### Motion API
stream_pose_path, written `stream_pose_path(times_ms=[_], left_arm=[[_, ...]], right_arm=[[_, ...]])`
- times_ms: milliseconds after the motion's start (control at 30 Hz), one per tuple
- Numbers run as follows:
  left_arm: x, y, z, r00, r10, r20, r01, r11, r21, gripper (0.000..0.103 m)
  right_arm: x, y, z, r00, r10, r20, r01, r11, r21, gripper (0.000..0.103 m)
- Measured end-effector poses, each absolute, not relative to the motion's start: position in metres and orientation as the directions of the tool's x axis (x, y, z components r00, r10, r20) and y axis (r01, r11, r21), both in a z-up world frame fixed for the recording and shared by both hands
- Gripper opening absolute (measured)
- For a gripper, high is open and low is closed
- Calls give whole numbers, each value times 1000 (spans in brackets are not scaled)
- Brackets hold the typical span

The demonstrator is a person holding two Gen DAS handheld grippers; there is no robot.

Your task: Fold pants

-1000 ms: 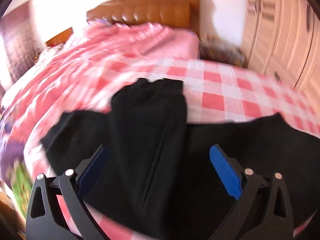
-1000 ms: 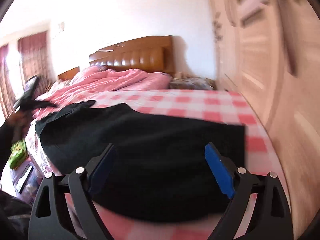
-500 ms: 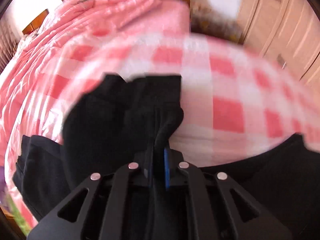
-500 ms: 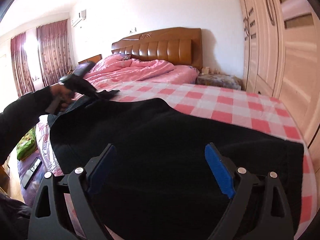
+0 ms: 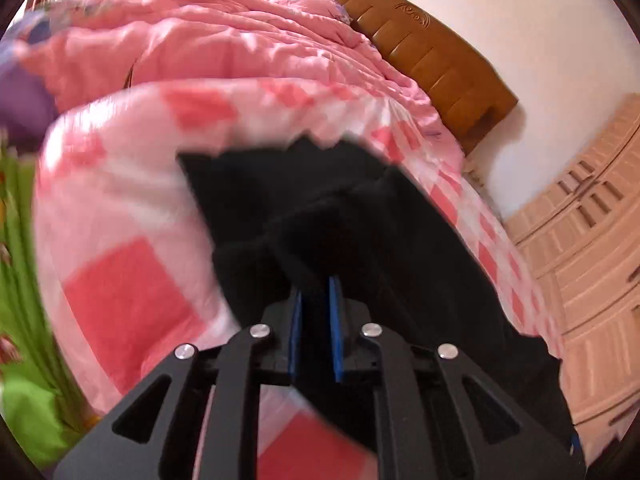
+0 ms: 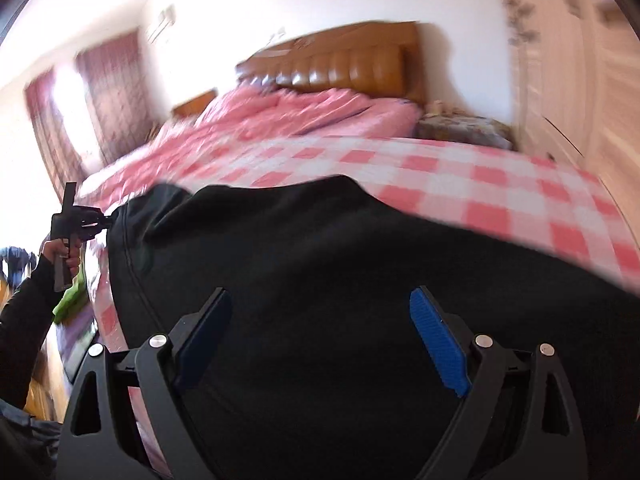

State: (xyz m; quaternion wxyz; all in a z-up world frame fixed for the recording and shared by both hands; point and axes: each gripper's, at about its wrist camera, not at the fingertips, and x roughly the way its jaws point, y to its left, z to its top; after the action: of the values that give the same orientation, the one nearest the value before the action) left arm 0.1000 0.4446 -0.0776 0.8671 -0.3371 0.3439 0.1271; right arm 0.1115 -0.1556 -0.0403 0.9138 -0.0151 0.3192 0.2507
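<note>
Left wrist view: a green patterned cloth (image 5: pixel 24 280) hangs at the far left, beside the pink-and-white checked bedspread (image 5: pixel 128 300). At centre, the left gripper (image 5: pixel 316 300) pinches a bunched end of the black pants (image 5: pixel 320 208) between its blue pads; the jaws are easing apart by a hair, yet fabric is plainly caught between them. The garment trails away to the right across the bed, with a rumpled pink duvet (image 5: pixel 224 52) and a wooden headboard (image 5: pixel 432 52) behind and a pale wardrobe (image 5: pixel 592 248) at the right edge.

Right wrist view, from the left: the person's hand (image 6: pixel 66 256) grips the other tool's handle, its tip at the far end of the pants (image 6: pixel 320 264). The right gripper (image 6: pixel 320 320) hovers over the broad black cloth with its jaws spread wide and nothing in them.

By the look of it, a fold is under way: the pinched end is being carried, and most of the garment lies flat on the bedspread. The next move seems to call for laying that end squarely over the rest, edges matched, while the free tool steadies or smooths the cloth.
</note>
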Motion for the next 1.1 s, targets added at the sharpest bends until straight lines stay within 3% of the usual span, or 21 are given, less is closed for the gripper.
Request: stream_pose_path(times_ms=[67, 133, 300, 367, 400, 433, 467, 500, 700, 767, 833, 1000, 1100], left_arm=[[94, 449, -79, 772, -43, -634, -416, 719, -557, 29], [96, 453, -76, 812, -91, -576, -371, 681, -631, 60], [125, 458, -74, 812, -116, -572, -380, 639, -669, 75], [127, 454, -74, 811, -112, -574, -393, 622, -677, 73], [130, 455, -73, 811, -108, -575, -398, 618, -678, 63], [132, 456, -73, 812, -96, -576, -405, 619, -673, 35], [133, 456, -73, 805, -93, -586, -412, 623, -665, 19], [134, 457, -74, 805, -97, -586, -410, 622, -667, 11], [123, 446, -67, 829, -42, -557, -391, 669, -632, 9], [125, 447, -66, 830, -39, -557, -384, 683, -621, 9], [121, 445, -63, 835, -30, -550, -381, 689, -617, 9], [103, 436, -40, 892, -2, -453, -315, 716, -624, 9], [101, 431, -36, 887, 55, -458, -342, 744, -575, 9]], right_arm=[[137, -125, -26, 627, 499, -598, -559, 823, 100, 88], [164, -93, -16, 577, 545, -608, -642, 763, 76, 88], [236, 1, -20, 354, 635, -687, -833, 547, 77, 88], [263, 33, -27, 254, 648, -718, -866, 483, 129, 88], [271, 46, -29, 230, 644, -730, -870, 472, 143, 88], [282, 63, -33, 198, 637, -745, -873, 460, 161, 86], [289, 72, -37, 172, 635, -753, -875, 450, 179, 82], [295, 85, -40, 152, 631, -761, -874, 446, 195, 74], [312, 125, -76, 65, 529, -846, -865, 453, 216, 58], [312, 127, -80, 63, 535, -842, -869, 445, 218, 39], [311, 125, -76, 53, 559, -827, -871, 432, 236, 13], [294, 114, -42, 172, 632, -756, -885, 436, 162, 9], [292, 110, -28, 259, 654, -710, -877, 468, 112, 9]])
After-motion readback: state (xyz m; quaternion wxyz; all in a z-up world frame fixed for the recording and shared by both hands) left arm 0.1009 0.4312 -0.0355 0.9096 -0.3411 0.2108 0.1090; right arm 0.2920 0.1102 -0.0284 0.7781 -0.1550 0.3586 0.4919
